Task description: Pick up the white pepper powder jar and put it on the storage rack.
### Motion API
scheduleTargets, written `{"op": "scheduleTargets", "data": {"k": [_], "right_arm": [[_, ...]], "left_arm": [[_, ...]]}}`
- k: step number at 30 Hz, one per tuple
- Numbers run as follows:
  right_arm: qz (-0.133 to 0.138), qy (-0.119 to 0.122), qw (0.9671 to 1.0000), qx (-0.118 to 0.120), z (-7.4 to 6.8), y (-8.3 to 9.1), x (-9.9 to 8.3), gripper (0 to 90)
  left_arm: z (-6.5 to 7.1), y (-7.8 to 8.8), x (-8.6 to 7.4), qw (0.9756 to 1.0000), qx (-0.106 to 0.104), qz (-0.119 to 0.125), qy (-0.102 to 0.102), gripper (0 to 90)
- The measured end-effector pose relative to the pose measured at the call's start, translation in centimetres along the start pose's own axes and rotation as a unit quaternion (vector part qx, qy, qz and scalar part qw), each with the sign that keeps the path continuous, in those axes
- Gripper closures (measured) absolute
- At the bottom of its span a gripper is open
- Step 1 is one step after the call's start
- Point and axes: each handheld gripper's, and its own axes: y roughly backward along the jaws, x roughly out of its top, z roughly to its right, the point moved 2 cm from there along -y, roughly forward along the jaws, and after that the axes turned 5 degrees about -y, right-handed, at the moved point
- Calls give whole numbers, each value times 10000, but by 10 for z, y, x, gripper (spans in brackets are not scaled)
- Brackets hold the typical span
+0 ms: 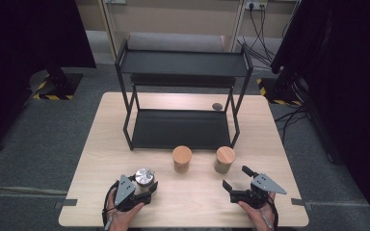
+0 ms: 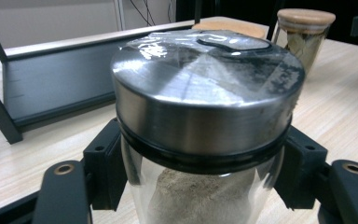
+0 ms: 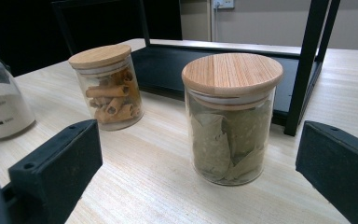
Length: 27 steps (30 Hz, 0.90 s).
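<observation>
The left tongs (image 2: 205,186) clamp the glass body of the steel-lidded jar (image 2: 205,98), which stands on the counter (image 1: 197,202) near its front edge. Smooth glass could slip from the pads if lifted fast, spilling powder. The right tongs (image 1: 238,180) gape wide, empty, just short of the leaf jar (image 3: 230,116); the cinnamon jar (image 3: 107,86) stands beside it. Beyond them sits a black shelf rack (image 1: 183,62); further out, grey carpet and cables.

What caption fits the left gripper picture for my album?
Left gripper squeezes a glass jar with a shiny metal lid, beside a black shelf.
</observation>
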Motion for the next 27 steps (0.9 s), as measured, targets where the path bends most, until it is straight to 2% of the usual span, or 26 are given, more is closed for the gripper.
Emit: {"op": "scheduleTargets", "data": {"k": [10,18,27], "right_arm": [[-4,-12,10000,-10,0,0,0,6],[-15,-35,10000,-23,0,-1,0,7],[-10,-45,10000,-20,1,-1,0,7]], "left_arm": [[2,0,7,10000,-48,9,-69,308],[2,-3,11,10000,-89,-42,-2,308],[1,-9,24,9999,-81,-43,-44,308]]}}
